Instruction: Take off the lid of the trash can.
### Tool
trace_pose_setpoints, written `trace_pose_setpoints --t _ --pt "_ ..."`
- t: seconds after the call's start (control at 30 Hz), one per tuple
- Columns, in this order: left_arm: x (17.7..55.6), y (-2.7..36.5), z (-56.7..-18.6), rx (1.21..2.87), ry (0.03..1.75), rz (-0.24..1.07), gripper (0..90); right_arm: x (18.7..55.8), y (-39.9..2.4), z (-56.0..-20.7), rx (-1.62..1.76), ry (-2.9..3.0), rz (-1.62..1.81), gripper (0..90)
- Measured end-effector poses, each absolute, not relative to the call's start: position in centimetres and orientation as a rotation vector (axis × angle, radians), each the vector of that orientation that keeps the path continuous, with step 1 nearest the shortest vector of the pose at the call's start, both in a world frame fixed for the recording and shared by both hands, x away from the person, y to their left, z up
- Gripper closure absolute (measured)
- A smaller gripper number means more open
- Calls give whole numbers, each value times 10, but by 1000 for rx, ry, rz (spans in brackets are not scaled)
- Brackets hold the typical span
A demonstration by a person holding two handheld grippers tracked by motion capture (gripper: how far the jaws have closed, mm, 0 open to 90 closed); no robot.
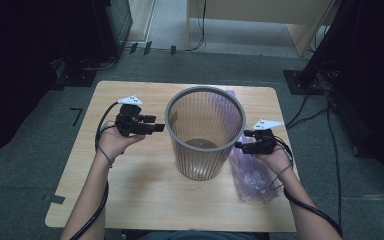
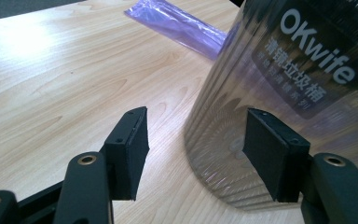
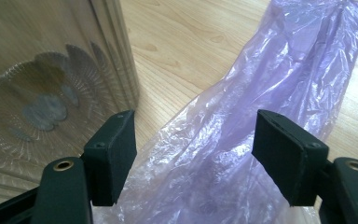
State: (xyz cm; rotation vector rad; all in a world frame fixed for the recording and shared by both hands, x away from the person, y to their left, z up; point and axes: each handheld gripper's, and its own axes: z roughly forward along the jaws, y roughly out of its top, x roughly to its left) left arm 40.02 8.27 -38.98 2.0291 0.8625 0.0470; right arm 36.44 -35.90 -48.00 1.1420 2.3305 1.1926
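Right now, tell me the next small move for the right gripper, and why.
Probably lower the right gripper onto the purple bag and close. Its jaws stand open just above the crumpled plastic, which lies flat on the table beside the empty bin.

right gripper (image 3: 193, 154) jaws apart, nothing gripped; purple bag (image 3: 242, 130) lies beneath on table (image 3: 191, 51); bin (image 3: 46, 79) at left

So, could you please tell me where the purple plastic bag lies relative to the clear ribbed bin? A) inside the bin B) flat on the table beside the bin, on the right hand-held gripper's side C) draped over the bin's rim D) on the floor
B: the purple plastic bag lies flat on the table beside the clear ribbed bin, under the open right hand-held gripper.
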Motion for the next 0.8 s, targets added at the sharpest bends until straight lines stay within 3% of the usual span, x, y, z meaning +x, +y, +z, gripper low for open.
trace_pose_setpoints --t 0.47,0.8 --pt "406 84 -374 2030 897 74 387 371 -362 -497 1100 2331 1170 273" --pt "419 86 -345 2022 877 19 372 388 -376 -515 1140 2340 1120 268"
